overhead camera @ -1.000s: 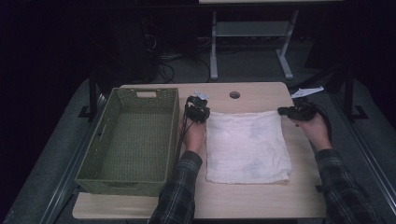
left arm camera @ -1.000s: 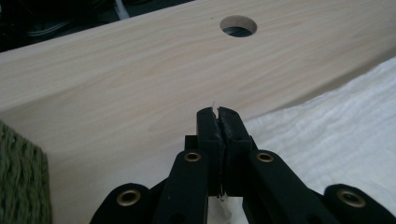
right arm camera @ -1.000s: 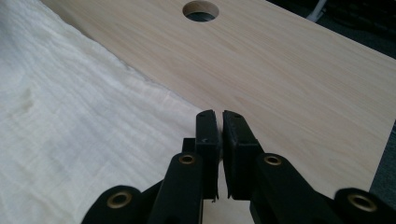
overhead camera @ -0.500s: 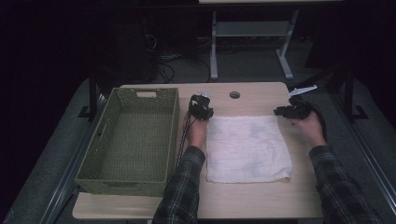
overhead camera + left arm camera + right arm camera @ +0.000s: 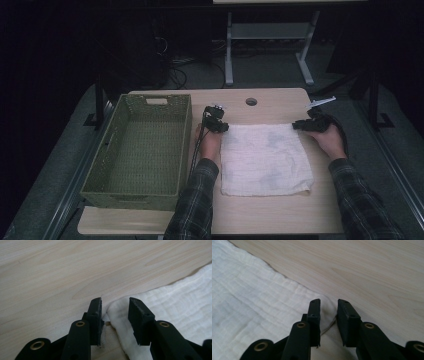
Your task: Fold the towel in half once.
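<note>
A white cloth [image 5: 265, 160] lies flat on the wooden table [image 5: 280, 100], to the right of the basket. My left gripper [image 5: 216, 123] sits low at the cloth's far left corner. Its jaws have just been opening, and in the left gripper view [image 5: 115, 303] that corner [image 5: 117, 312] lies loose between the pads. My right gripper [image 5: 301, 125] rests at the far right corner. Its jaws have just been opening too. In the right gripper view [image 5: 329, 303] the cloth's corner [image 5: 327, 315] lies slack in the gap. Both grippers are open.
A green woven basket [image 5: 186, 140], with nothing in it, stands on the left half of the table. A round cable hole [image 5: 251, 101] lies near the far edge, and a small white object [image 5: 321, 102] at the far right corner. Desk legs and cables stand beyond the table.
Both hands have sunk a little toward the table at the cloth's far corners. The right gripper has shifted slightly left. The cloth lies as before.
</note>
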`<control>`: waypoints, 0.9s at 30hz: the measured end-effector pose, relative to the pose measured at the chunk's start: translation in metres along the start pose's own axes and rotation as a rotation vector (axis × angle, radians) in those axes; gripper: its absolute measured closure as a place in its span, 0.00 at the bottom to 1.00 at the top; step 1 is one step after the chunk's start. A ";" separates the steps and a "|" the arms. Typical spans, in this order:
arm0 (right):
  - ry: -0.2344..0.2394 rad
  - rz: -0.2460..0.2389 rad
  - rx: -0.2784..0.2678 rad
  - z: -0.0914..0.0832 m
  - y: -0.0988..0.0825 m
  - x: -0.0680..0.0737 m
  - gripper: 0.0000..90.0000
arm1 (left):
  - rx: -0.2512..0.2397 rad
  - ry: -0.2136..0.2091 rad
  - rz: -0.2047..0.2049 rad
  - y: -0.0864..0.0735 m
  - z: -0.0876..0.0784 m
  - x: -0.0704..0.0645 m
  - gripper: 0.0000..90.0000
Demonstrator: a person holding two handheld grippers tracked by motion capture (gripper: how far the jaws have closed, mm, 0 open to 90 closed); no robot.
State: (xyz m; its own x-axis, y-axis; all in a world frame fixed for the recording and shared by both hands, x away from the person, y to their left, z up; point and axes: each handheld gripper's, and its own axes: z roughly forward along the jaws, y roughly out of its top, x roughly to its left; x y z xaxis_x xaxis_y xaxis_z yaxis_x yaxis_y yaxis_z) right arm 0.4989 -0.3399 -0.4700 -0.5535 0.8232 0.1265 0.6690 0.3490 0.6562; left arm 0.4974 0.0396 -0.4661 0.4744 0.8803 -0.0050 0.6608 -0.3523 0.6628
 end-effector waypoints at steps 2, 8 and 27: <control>0.001 -0.001 0.002 0.000 0.000 0.000 0.83 | 0.000 -0.003 0.001 0.000 0.000 0.000 0.72; 0.008 -0.014 0.008 0.001 0.000 0.005 0.95 | 0.001 -0.033 -0.006 0.000 0.000 -0.002 0.93; 0.019 -0.050 -0.121 -0.047 0.006 0.015 0.96 | -0.136 -0.039 -0.022 0.005 -0.055 -0.009 0.96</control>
State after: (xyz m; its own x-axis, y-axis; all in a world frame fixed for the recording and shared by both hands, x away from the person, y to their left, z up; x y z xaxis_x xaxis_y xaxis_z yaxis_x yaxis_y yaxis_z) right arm 0.4712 -0.3466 -0.4293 -0.5953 0.7967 0.1047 0.5758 0.3320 0.7472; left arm 0.4646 0.0478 -0.4212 0.4845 0.8735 -0.0477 0.5877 -0.2846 0.7573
